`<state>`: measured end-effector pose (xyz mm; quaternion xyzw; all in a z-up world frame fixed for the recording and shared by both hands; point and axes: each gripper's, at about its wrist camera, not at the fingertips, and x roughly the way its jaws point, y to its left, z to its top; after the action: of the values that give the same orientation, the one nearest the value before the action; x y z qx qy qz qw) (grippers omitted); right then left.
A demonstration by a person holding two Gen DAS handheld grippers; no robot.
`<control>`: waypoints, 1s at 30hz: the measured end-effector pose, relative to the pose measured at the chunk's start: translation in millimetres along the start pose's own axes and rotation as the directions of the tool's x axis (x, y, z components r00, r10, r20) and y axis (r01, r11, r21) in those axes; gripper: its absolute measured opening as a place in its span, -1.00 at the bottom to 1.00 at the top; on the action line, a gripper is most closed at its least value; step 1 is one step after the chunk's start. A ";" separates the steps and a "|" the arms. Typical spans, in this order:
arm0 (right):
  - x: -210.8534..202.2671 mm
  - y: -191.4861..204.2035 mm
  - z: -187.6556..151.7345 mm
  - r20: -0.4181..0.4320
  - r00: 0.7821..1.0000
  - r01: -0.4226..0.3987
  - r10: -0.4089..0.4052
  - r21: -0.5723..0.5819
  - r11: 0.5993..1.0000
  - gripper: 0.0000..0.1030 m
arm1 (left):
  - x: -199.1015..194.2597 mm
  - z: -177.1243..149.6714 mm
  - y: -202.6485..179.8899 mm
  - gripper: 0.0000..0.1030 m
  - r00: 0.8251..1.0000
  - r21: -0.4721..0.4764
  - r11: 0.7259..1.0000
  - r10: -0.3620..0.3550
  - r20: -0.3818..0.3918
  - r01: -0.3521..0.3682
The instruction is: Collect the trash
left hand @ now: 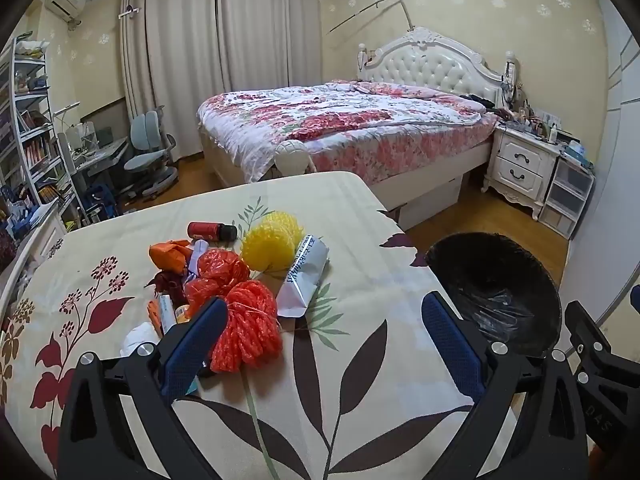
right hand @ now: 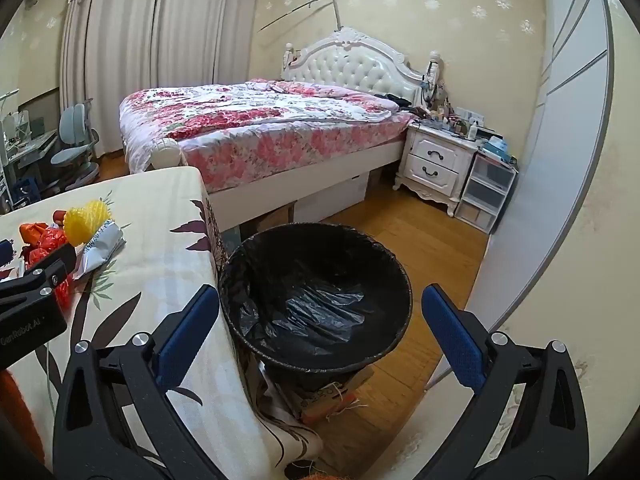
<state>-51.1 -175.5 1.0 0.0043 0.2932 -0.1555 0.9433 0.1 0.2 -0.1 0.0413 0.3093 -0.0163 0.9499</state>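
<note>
A pile of trash lies on the leaf-print table [left hand: 352, 360]: an orange foam net [left hand: 248, 324], crumpled orange plastic [left hand: 218, 270], a yellow foam net [left hand: 270, 246], a silver wrapper [left hand: 306, 276], a small red bottle [left hand: 210, 231], a white tube [left hand: 166, 314]. My left gripper [left hand: 324, 308] is open and empty just above the table, its left finger beside the orange net. The bin with a black liner [right hand: 316, 296] stands by the table's right edge. My right gripper [right hand: 320, 300] is open and empty above the bin.
A bed [right hand: 260, 128] with a floral quilt stands behind the table. A white nightstand [right hand: 436, 164] and plastic drawers [right hand: 488, 192] are at the right wall. A desk, chair [left hand: 150, 148] and bookshelf [left hand: 28, 128] are at the left. Wooden floor [right hand: 420, 232] surrounds the bin.
</note>
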 end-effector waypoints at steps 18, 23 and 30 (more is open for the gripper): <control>-0.5 -6.7 -1.3 -0.007 1.000 0.003 -0.003 0.002 1.000 0.92 | -7.0 0.9 -3.8 0.89 1.000 -0.005 1.000 -0.024 -0.010 0.024; -1.7 -8.9 -1.5 -0.009 1.000 0.009 -0.009 0.005 1.000 0.92 | -7.6 1.0 -4.6 0.89 1.000 -0.004 1.000 -0.023 -0.012 0.023; -2.7 -11.4 -0.5 -0.012 1.000 0.010 -0.010 0.006 1.000 0.92 | -3.4 -1.8 -5.0 0.89 1.000 0.002 1.000 -0.023 -0.016 0.023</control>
<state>-56.9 -185.4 3.0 0.0068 0.2983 -0.1610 0.9408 -3.9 -4.6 0.2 0.0389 0.3174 -0.0272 0.9471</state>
